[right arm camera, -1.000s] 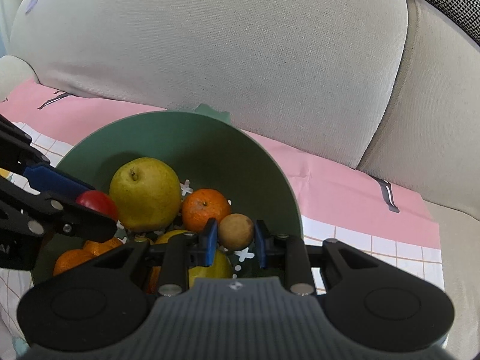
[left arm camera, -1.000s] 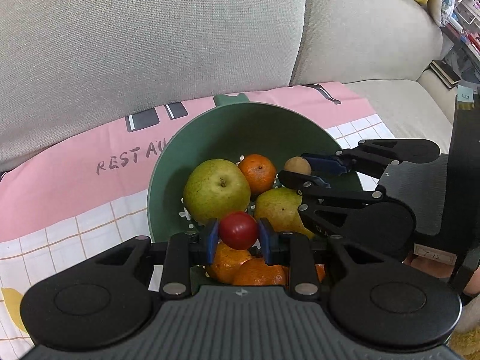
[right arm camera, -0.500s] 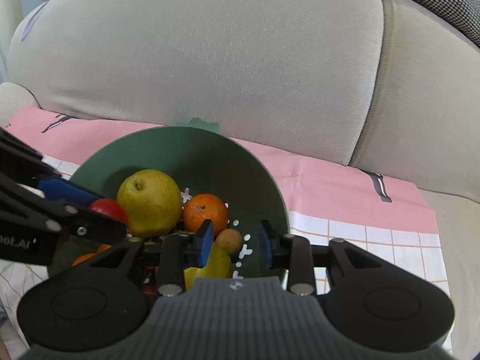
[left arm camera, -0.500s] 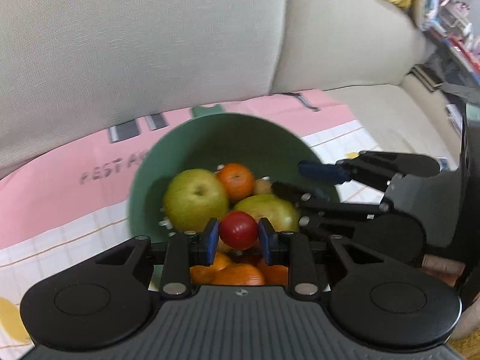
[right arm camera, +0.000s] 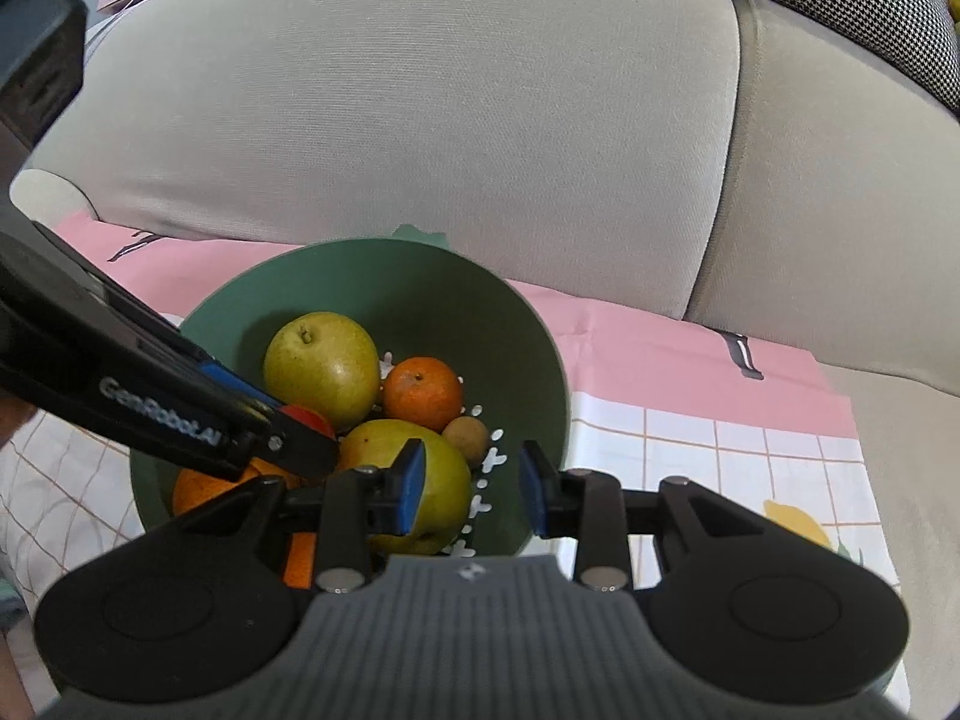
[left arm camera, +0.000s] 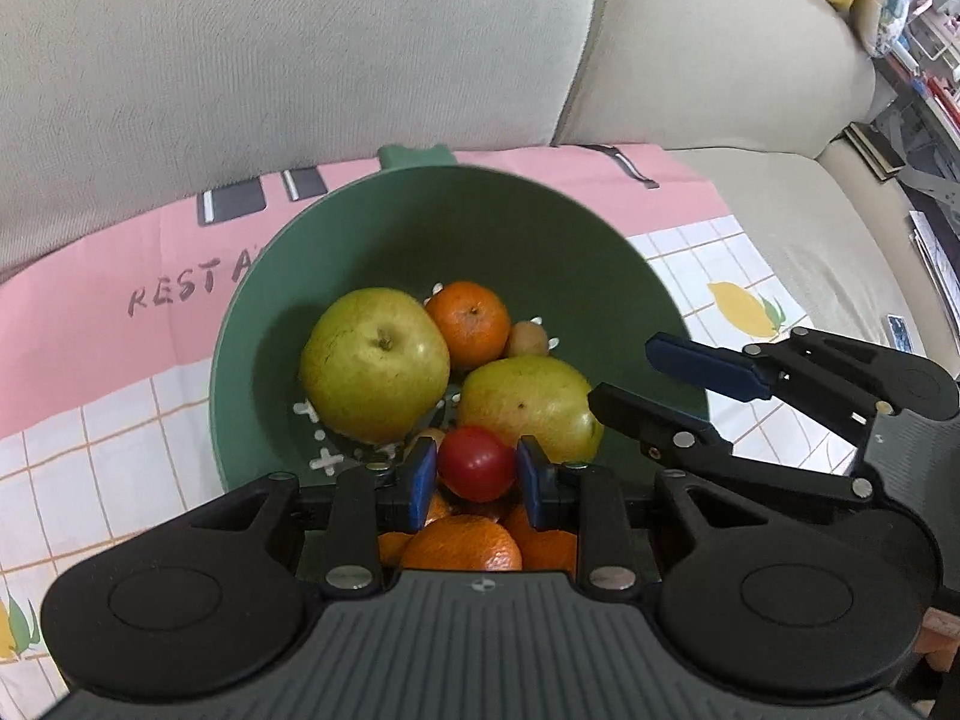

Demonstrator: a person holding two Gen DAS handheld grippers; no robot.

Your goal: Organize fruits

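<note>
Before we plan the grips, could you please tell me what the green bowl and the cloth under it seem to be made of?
Green bowl: probably matte plastic, with an even colour, a moulded tab and cut-out drain holes.
Cloth: a thin printed sheet with visible creases, possibly fabric or coated.

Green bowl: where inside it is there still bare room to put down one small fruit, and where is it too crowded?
Inside the green bowl, the far wall behind the upper pear and the orange is bare. So is the right side past the small brown fruit. The near side is crowded: a second pear and more oranges.
</note>
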